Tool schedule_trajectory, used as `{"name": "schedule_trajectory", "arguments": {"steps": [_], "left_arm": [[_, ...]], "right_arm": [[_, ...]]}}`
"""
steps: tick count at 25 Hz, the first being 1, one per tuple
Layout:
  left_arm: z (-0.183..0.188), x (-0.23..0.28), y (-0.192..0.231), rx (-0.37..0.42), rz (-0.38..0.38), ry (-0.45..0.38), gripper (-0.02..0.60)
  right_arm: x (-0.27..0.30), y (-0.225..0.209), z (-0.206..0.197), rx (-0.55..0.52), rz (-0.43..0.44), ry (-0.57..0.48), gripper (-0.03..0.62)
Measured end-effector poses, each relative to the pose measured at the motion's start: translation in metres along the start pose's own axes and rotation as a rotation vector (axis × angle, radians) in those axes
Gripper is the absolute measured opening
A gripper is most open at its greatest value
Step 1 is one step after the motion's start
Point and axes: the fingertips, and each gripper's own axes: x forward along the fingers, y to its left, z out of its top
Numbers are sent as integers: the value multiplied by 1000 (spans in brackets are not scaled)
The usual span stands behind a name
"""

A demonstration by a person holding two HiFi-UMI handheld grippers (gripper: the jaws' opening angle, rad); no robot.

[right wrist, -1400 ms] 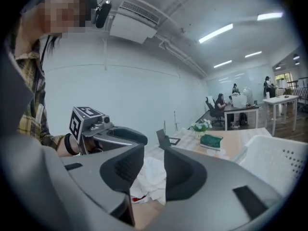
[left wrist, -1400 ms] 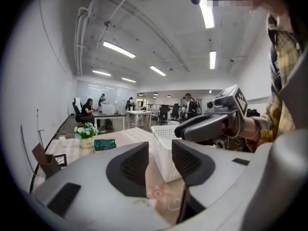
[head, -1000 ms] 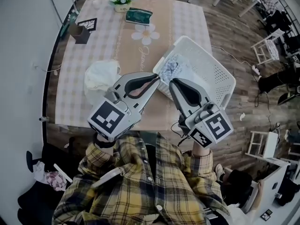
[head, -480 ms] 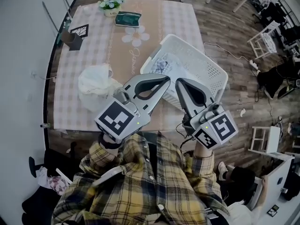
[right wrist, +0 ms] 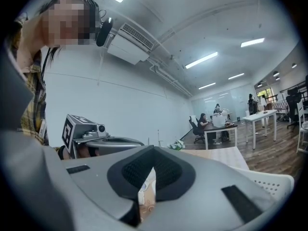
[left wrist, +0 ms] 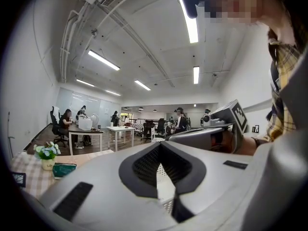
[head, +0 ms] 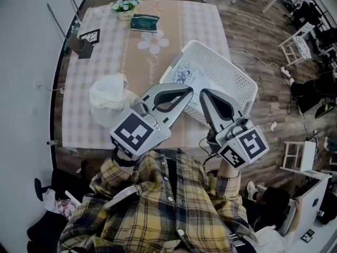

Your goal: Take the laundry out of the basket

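Note:
The white laundry basket (head: 239,86) stands on the table's right part, and crumpled pale laundry (head: 185,74) lies in its left end. A white garment (head: 108,93) lies heaped on the checked tablecloth left of the basket. Both grippers are held high in front of the person's chest, over the table's near edge. My left gripper (head: 190,90) is shut with nothing in it, its tips over the basket's near corner. My right gripper (head: 202,94) is shut and empty right beside it. In each gripper view the jaws (left wrist: 161,146) (right wrist: 153,151) meet at the tips.
A flower pot (head: 125,5), a green box (head: 144,22) and a dark holder (head: 84,40) stand at the table's far end. White chairs (head: 295,45) and desks stand on the wooden floor to the right. People sit at desks (left wrist: 72,124) far off.
Both grippers have come up a little closer to the head camera. The basket and the white garment lie as before.

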Motion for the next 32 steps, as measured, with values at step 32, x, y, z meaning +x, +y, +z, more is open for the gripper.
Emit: {"name": "schedule_trajectory", "arguments": {"steps": [32], "left_arm": [[-14,21,20,44,-2,64,12]], "right_arm": [[7,-33,-6,22,-41,22,-3]]}}
